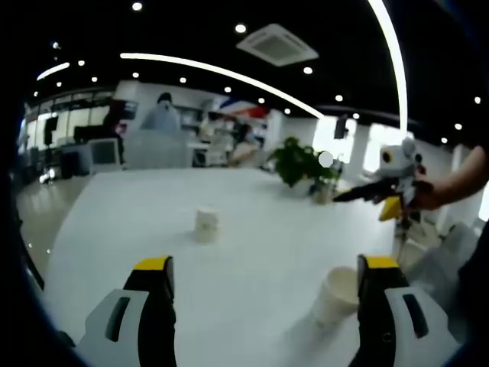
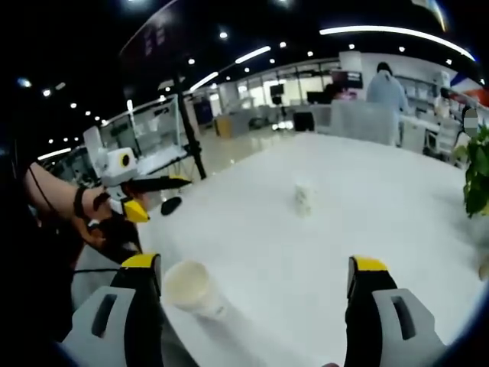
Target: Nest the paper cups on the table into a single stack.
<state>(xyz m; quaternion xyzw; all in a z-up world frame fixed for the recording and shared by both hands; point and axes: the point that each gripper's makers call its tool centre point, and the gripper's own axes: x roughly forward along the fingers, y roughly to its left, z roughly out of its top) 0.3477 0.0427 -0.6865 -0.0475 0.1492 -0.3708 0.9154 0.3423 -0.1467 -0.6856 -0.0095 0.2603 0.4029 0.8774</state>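
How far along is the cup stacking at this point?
Nothing looks nested yet. One paper cup stands near the table's edge, by the left gripper; a second cup sits apart, farther out on the table. Both the left gripper and the right gripper are open and empty, so nothing is in hand. Left: pick up one cup and nest it into the other.

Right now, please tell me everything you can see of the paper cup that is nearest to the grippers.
The nearest paper cup is plain white, paper by its look, with a rolled rim and a pale empty inside. It lies tipped on its side on the white table, near the edge, its mouth open toward both cameras. Nothing grips it; it sits apart from the far cup.
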